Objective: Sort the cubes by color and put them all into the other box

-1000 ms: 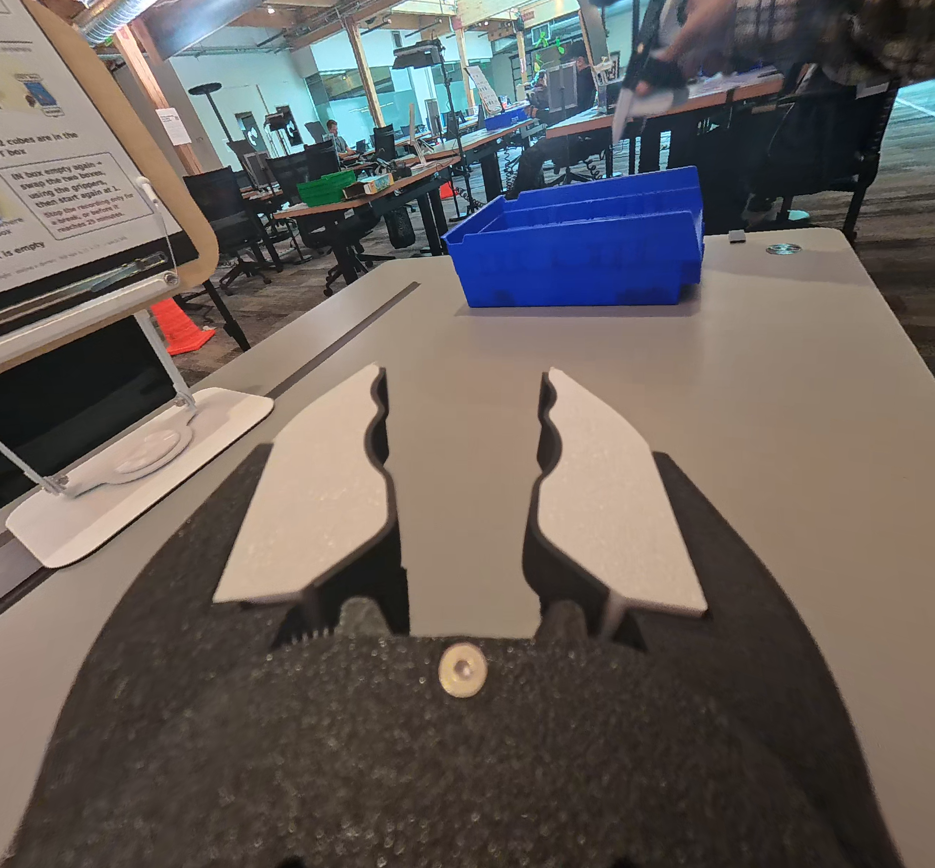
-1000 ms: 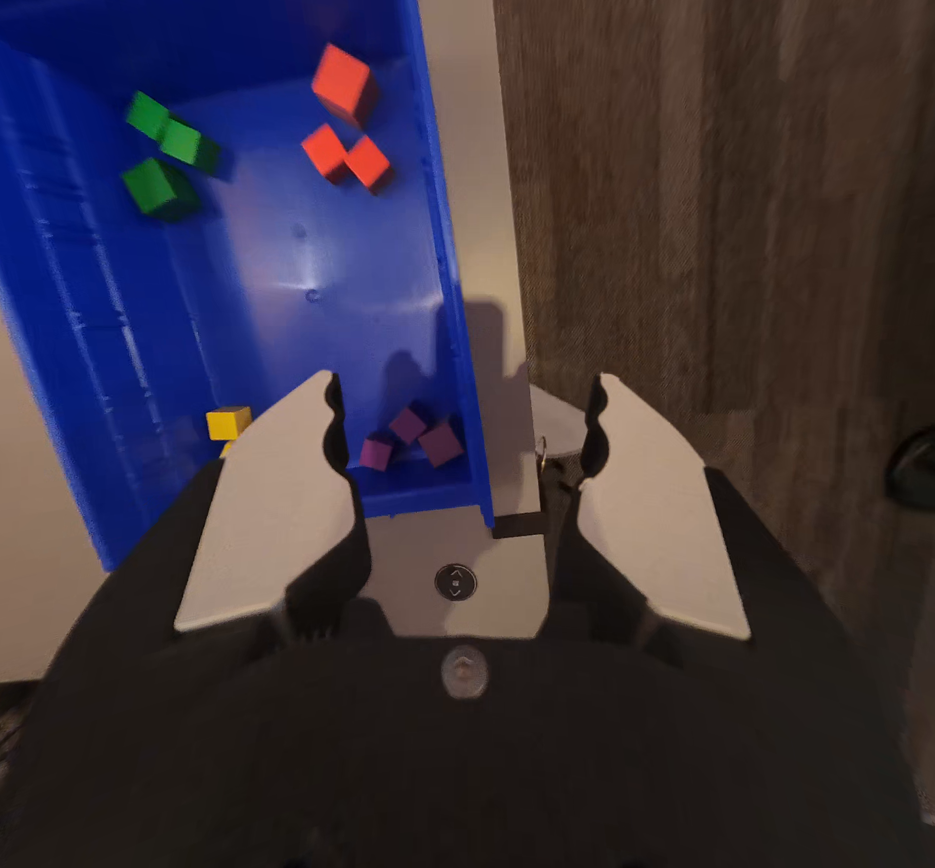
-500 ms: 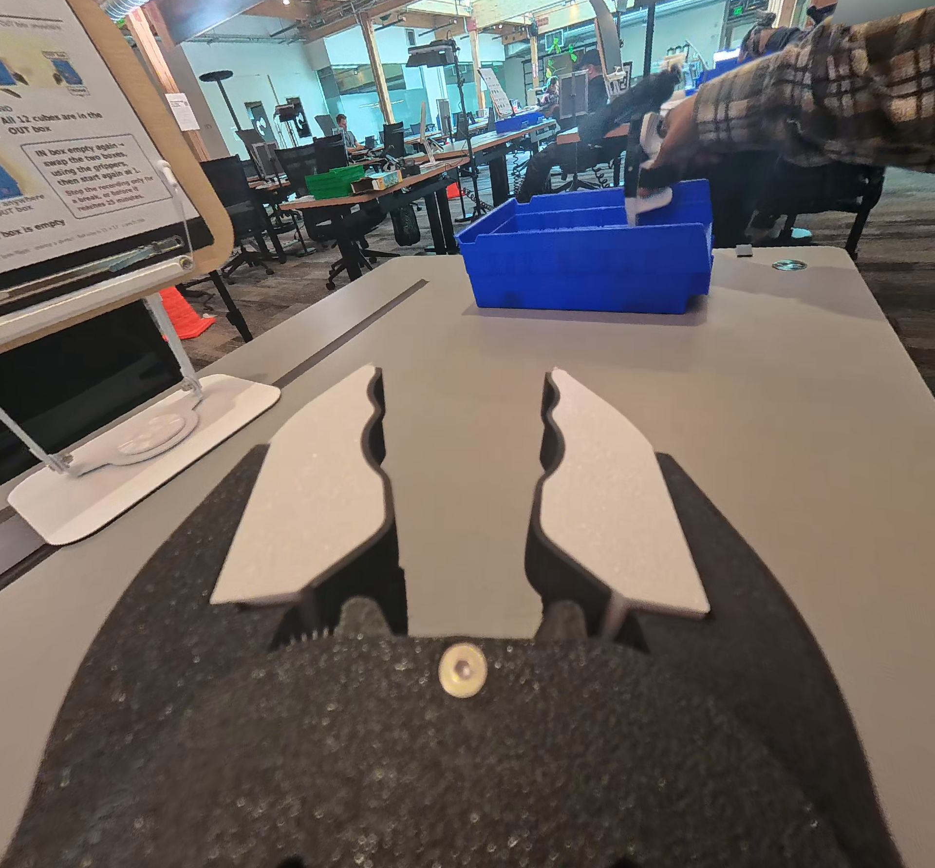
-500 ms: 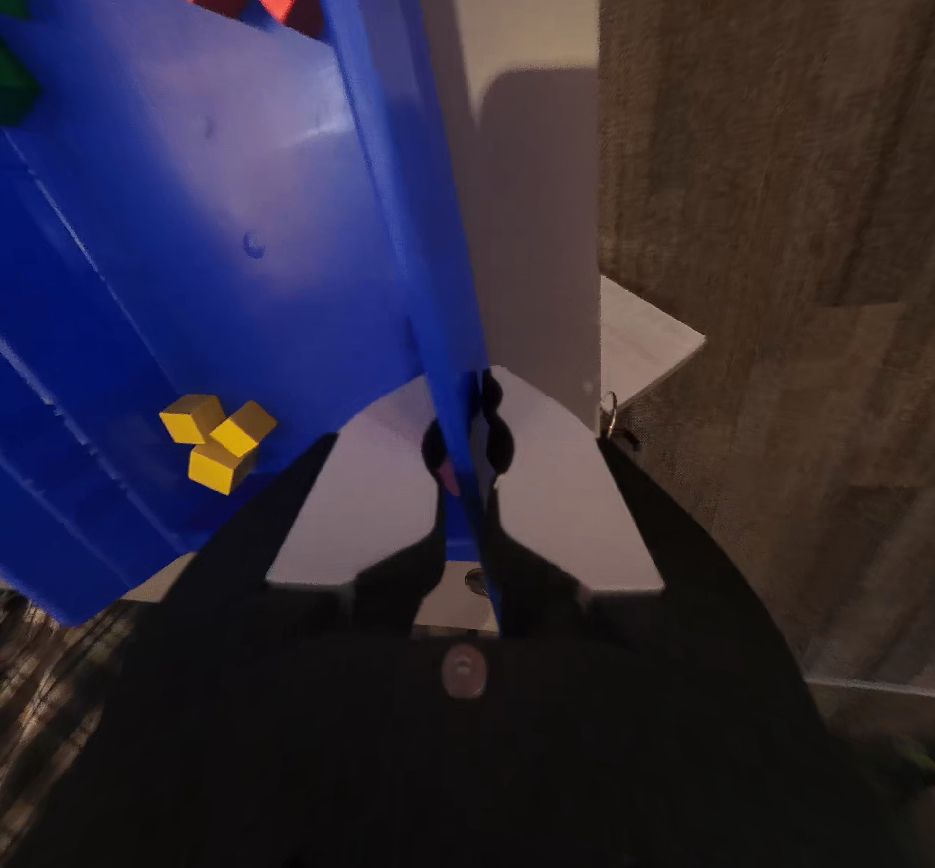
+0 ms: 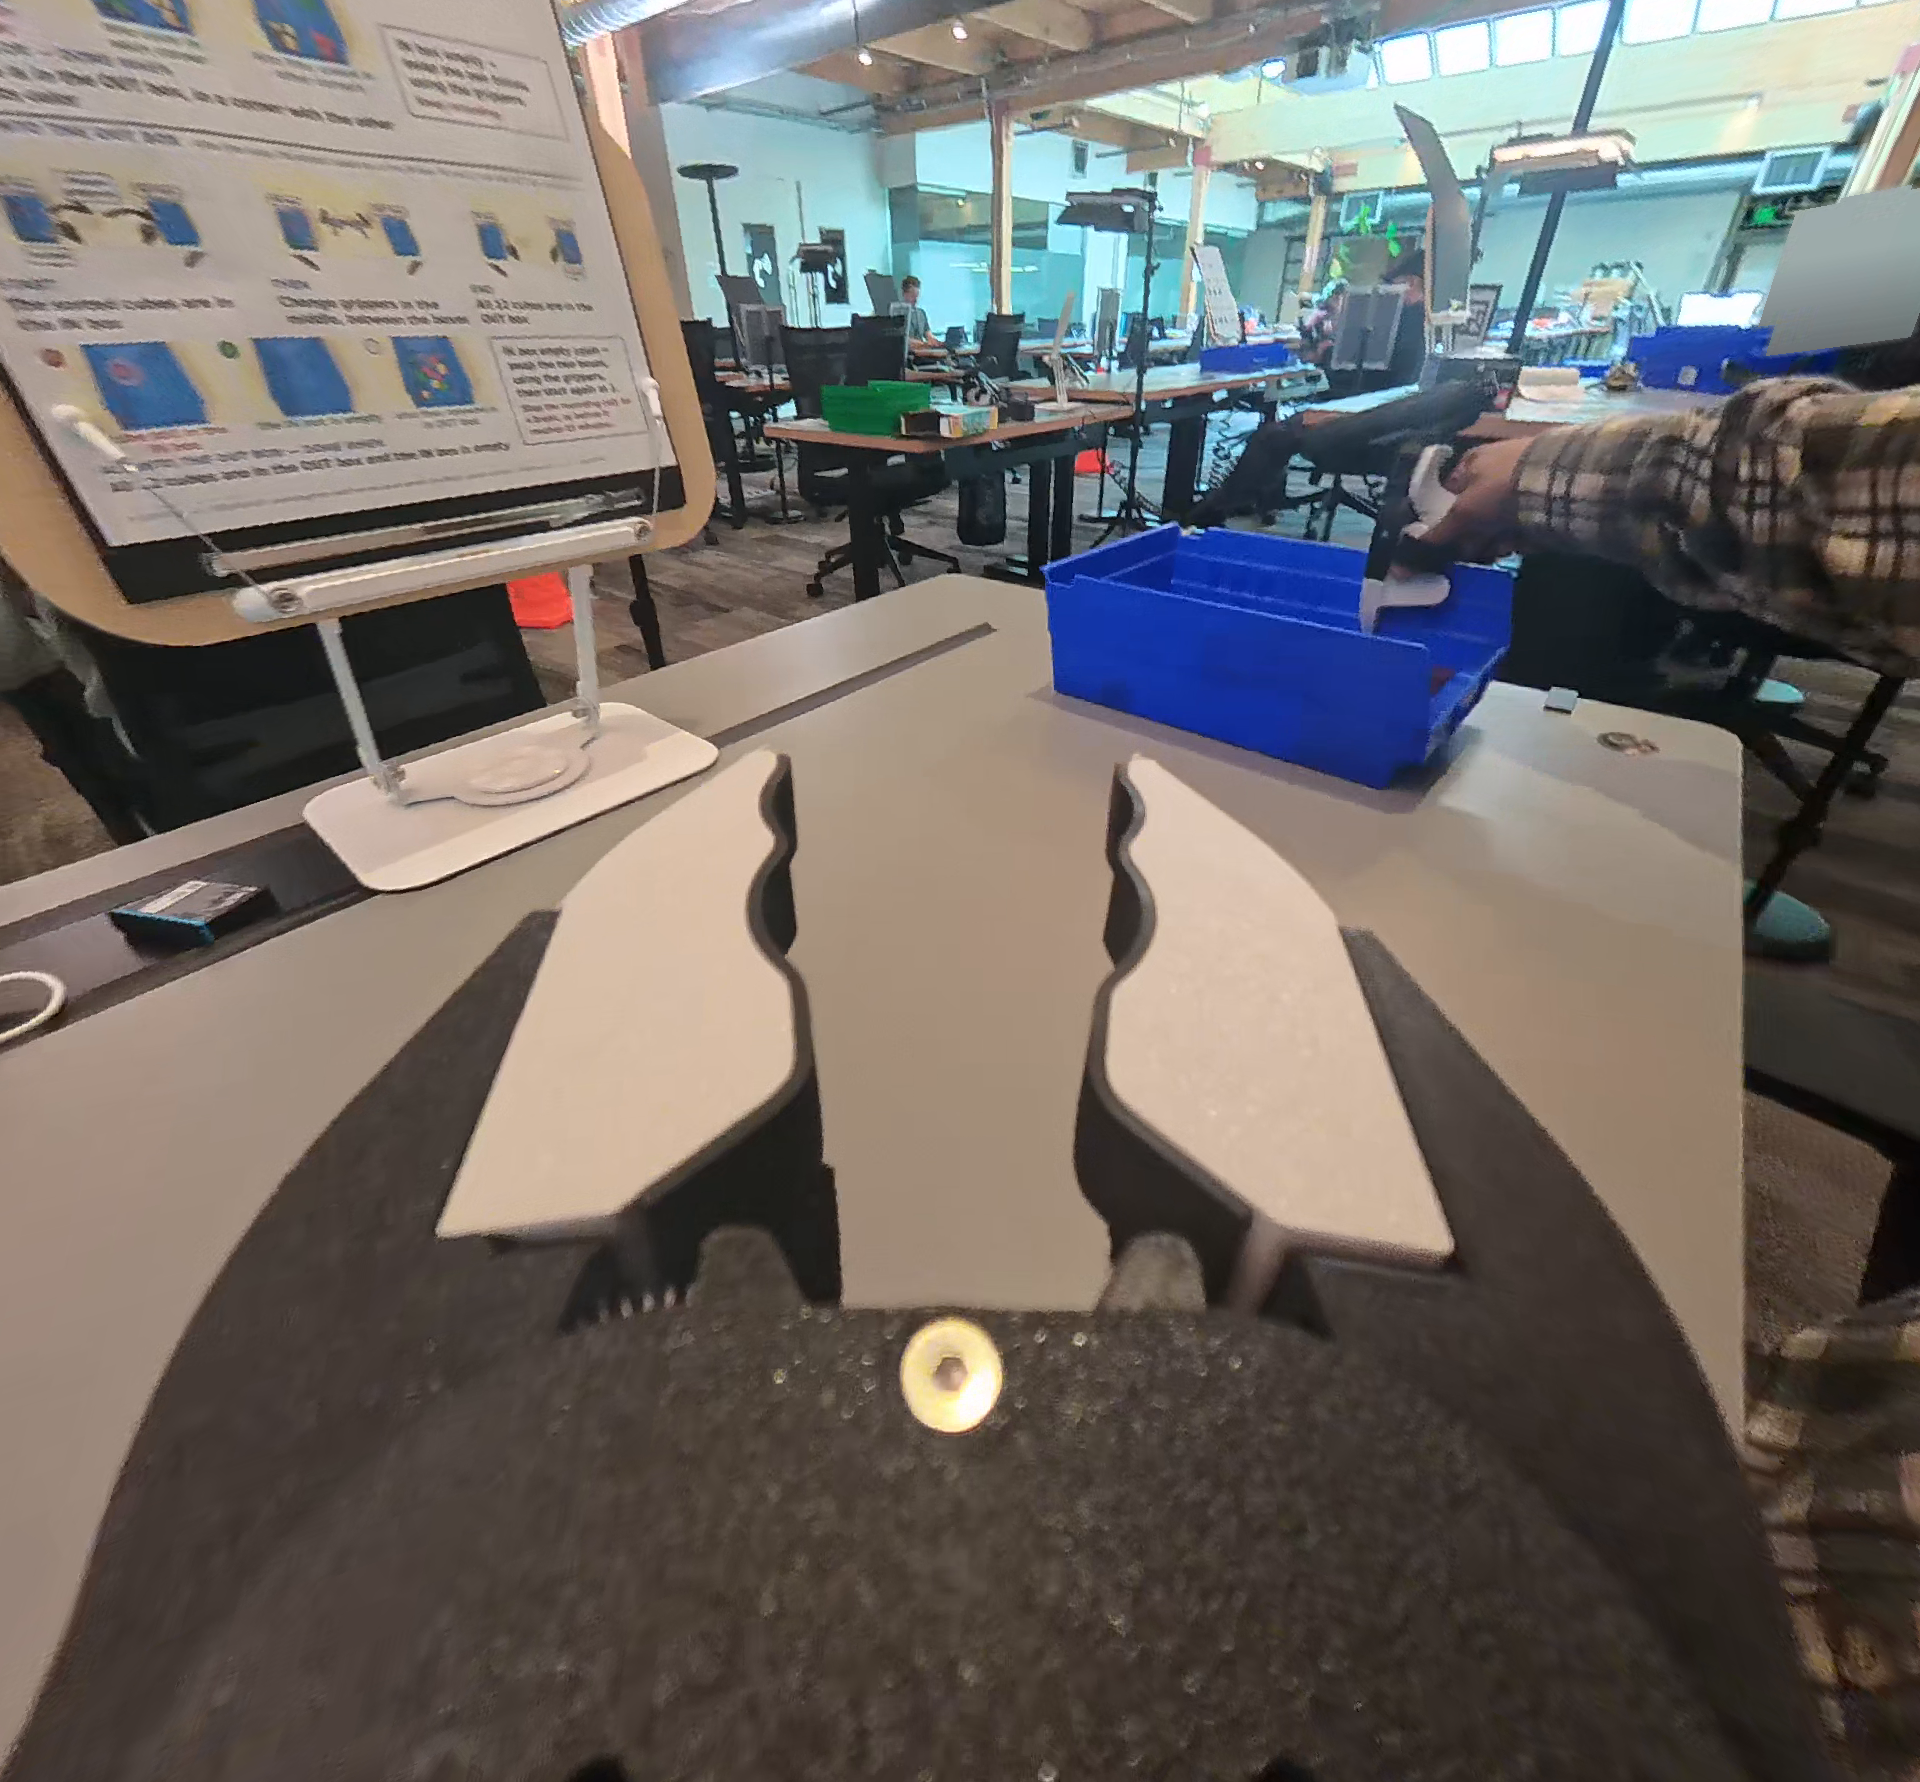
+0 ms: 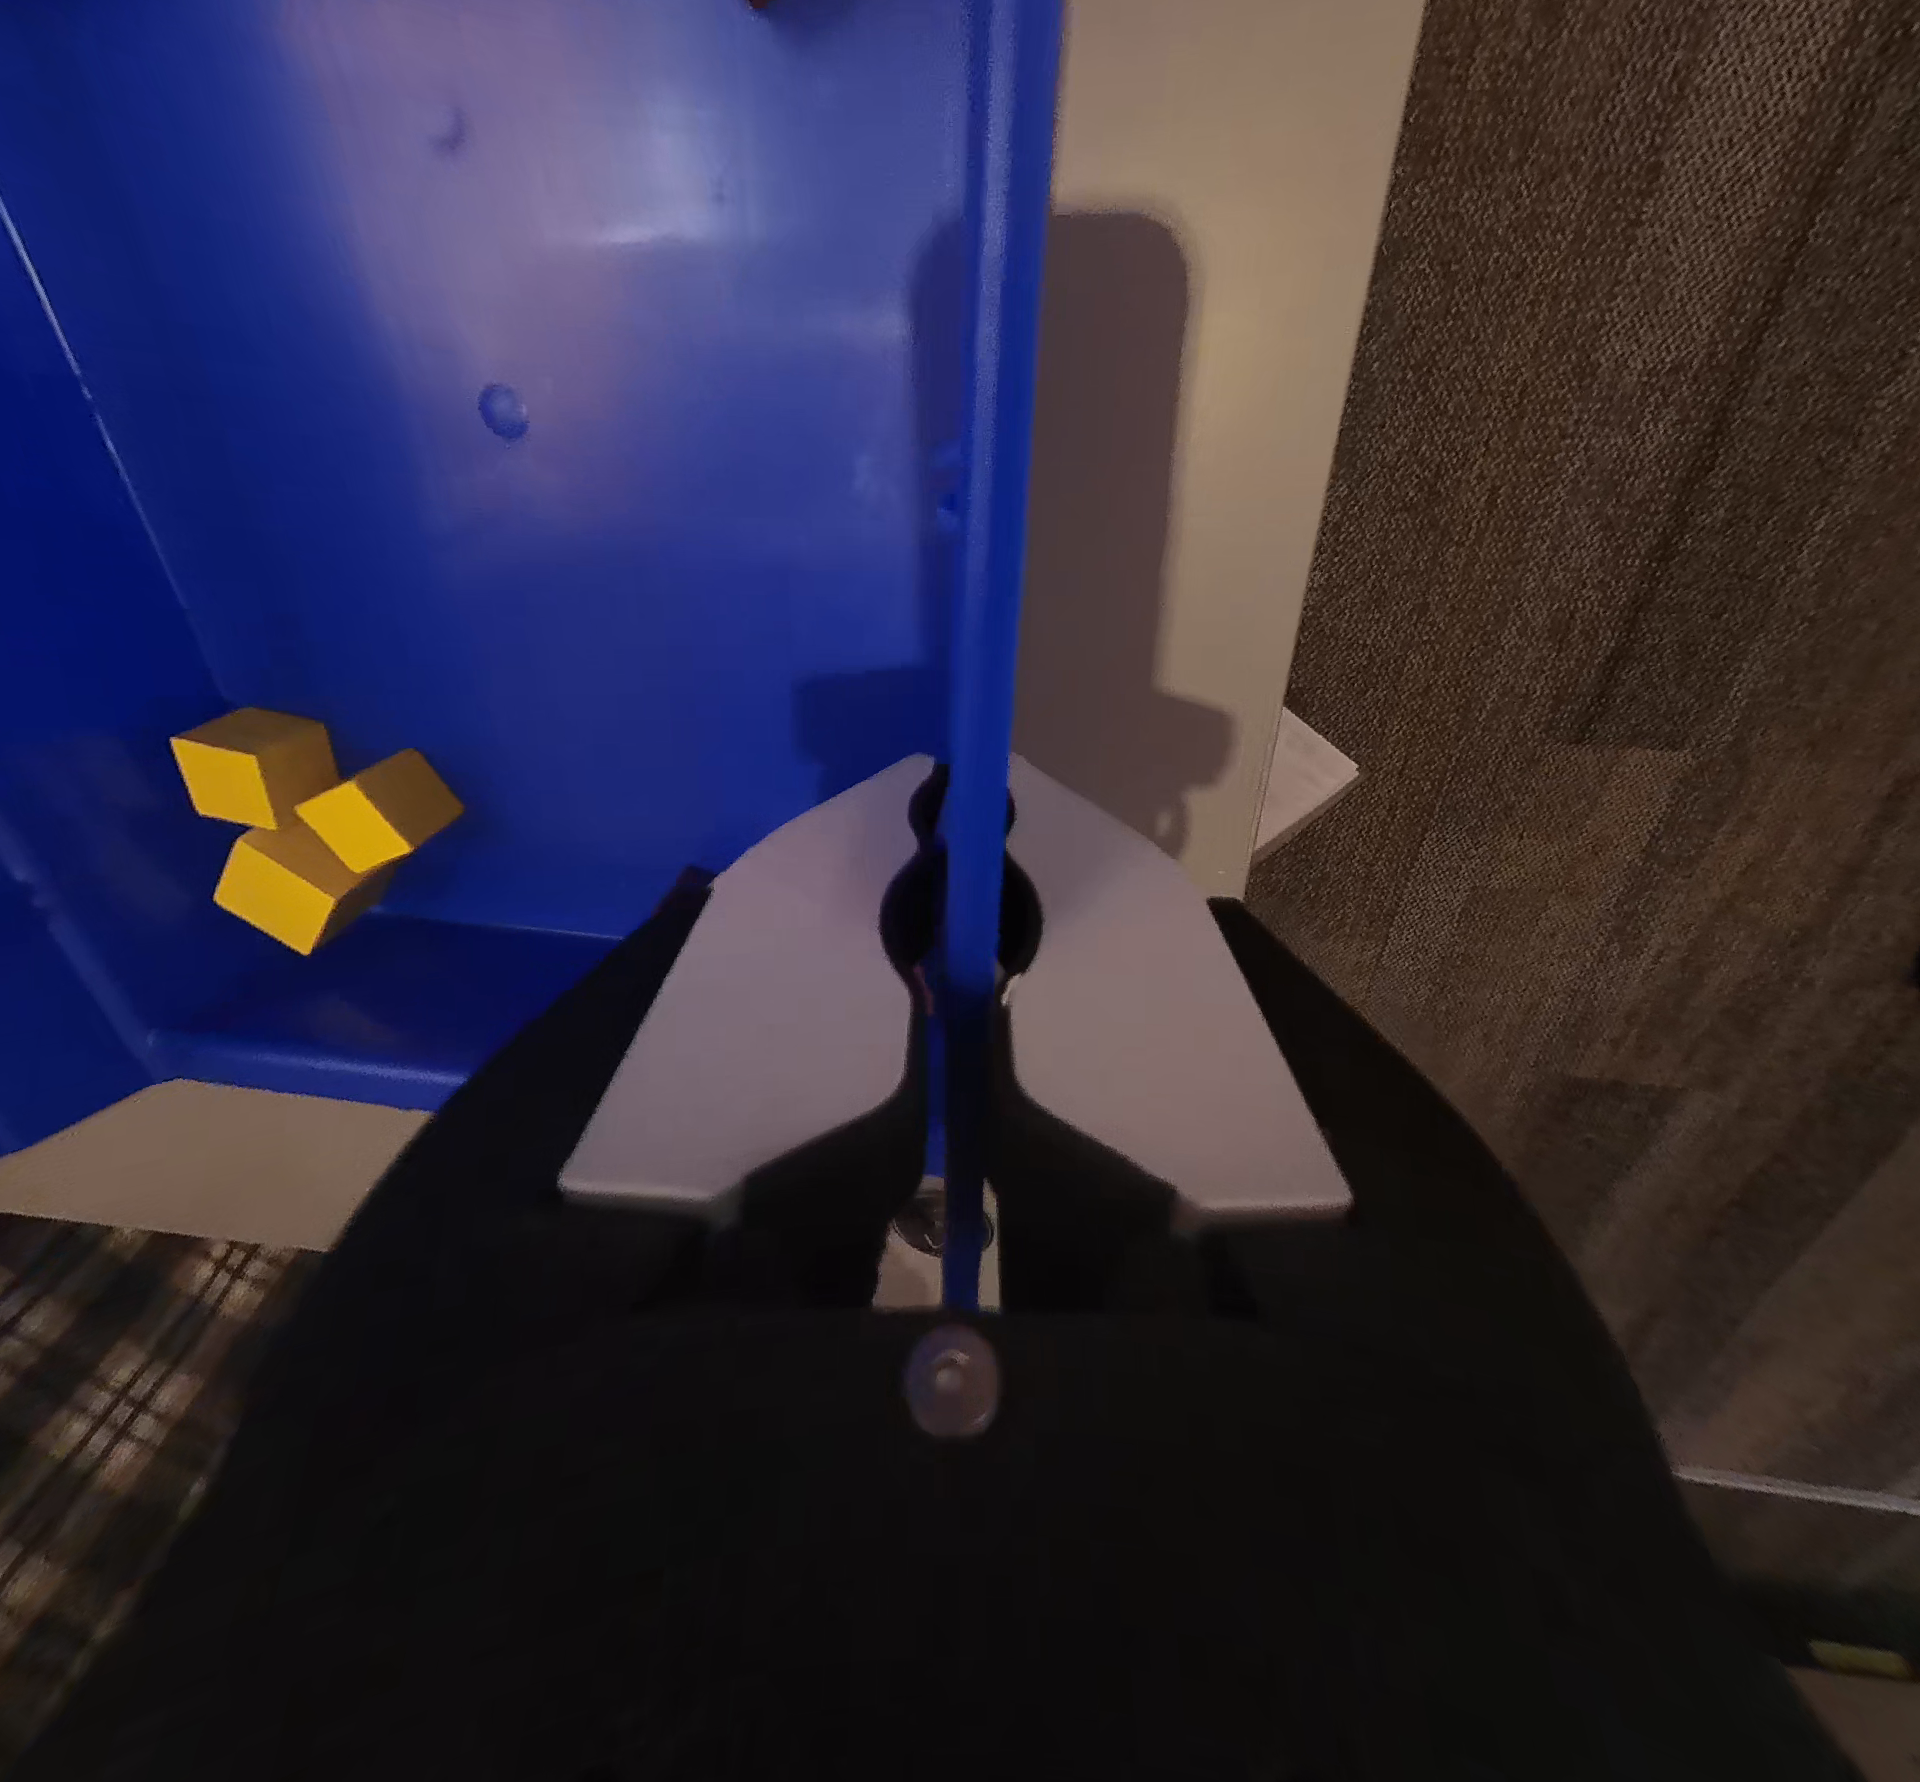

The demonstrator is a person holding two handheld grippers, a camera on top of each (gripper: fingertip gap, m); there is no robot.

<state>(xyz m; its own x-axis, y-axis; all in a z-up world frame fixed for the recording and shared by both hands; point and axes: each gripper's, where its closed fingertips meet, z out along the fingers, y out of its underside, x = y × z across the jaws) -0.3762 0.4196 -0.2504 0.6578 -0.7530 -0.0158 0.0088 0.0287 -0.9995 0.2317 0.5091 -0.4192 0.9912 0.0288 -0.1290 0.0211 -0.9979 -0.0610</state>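
Three yellow cubes (image 6: pixel 312 823) sit at 9 o'clock of the right tongs (image 6: pixel 961 839), clamped on the blue box (image 6: pixel 623 278) wall; left tongs (image 5: pixel 951 797) gape wide, holding nothing.

The left gripper (image 5: pixel 951 891), with pale grey flat fingers on a black foam-textured body, was held low and roughly level, its jaws spread apart with nothing between them. The right gripper (image 6: pixel 961 859), of the same build, pointed steeply downward with its jaws closed onto a thin blue plastic wall (image 6: pixel 997 382). In the left wrist view, the right gripper (image 5: pixel 1397 589) was gripped by a hand (image 5: pixel 1481 496) extending from a plaid-sleeved forearm (image 5: pixel 1704 496).
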